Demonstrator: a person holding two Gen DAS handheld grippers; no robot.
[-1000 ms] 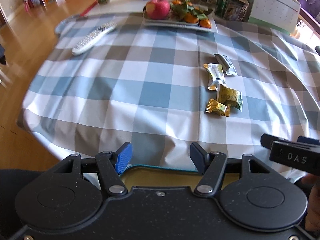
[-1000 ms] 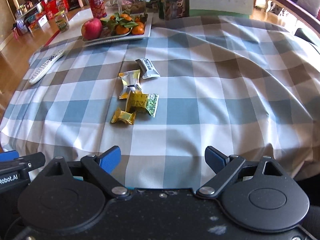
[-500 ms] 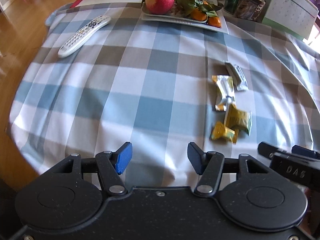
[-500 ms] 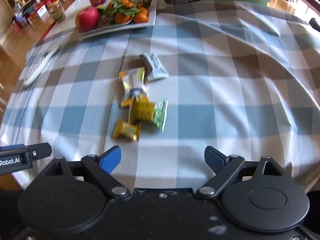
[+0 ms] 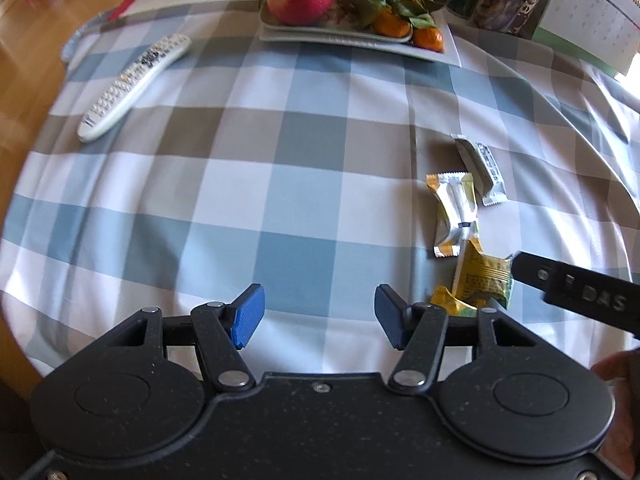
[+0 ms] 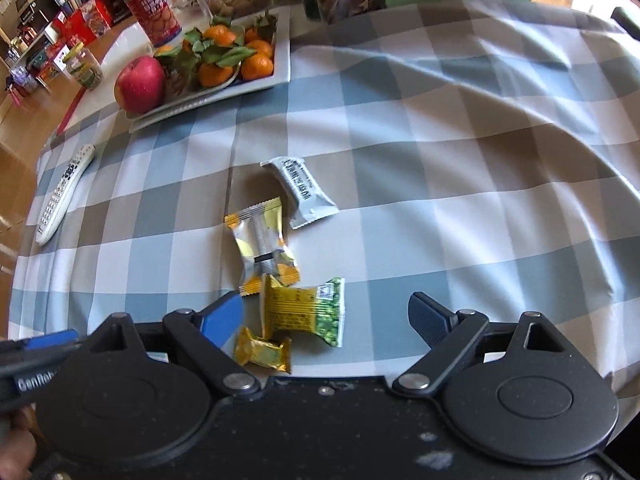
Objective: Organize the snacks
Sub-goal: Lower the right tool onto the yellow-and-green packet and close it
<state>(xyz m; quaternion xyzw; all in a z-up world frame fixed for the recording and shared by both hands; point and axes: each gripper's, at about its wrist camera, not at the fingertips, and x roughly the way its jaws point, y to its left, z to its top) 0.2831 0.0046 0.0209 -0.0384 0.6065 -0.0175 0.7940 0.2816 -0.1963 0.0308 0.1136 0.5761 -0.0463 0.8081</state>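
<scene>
Grippers [image 6: 326,318] wide open, empty; we should lower the right one squarely over the yellow-green packet [image 6: 306,308].

Four snack packets [image 6: 280,264] (foil-wrapped) clustered on tablecloth [image 6: 460,208].

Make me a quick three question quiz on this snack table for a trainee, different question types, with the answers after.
1. How many wrapped snacks lie on the checked cloth?
2. True or false: the right gripper is closed on a snack.
3. Which snack lies farthest from the grippers: A the white packet, B the small gold candy, C the yellow-green packet?

Key
1. Four, counting the silver-yellow packet.
2. False: its jaws stand open, nothing gripped.
3. A.
</scene>
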